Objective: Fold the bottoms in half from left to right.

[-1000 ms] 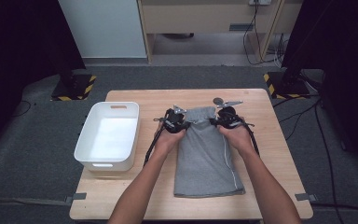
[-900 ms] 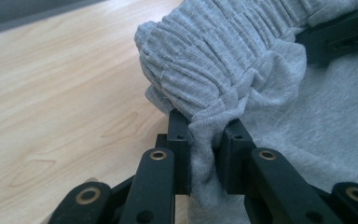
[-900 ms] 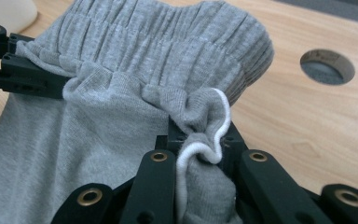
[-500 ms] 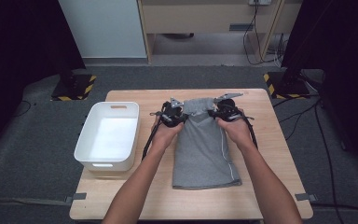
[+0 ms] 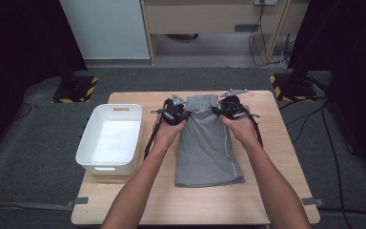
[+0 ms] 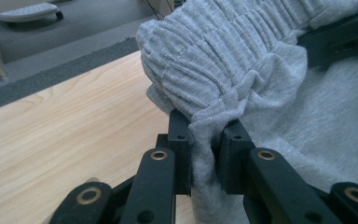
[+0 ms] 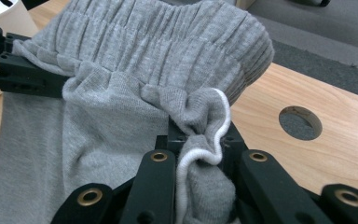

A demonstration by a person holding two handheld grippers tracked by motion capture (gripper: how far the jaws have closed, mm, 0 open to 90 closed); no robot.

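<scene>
A grey knit garment with a ribbed elastic waistband lies lengthwise on the wooden table. My left gripper is shut on the garment's left side just below the waistband; bunched grey cloth sits between its jaws. My right gripper is shut on the right side, where a white side stripe folds between its jaws. The waistband end is lifted off the table between the two grippers, while the garment's lower end rests on the wood.
A white plastic bin stands on the table's left part, beside the left forearm. A round hole in the tabletop lies right of the right gripper. Grey carpet and a cabinet are beyond the far edge.
Both grippers have risen a little and drawn the waistband end up and toward the table's far edge. The garment's near end has slid away from the front edge.
</scene>
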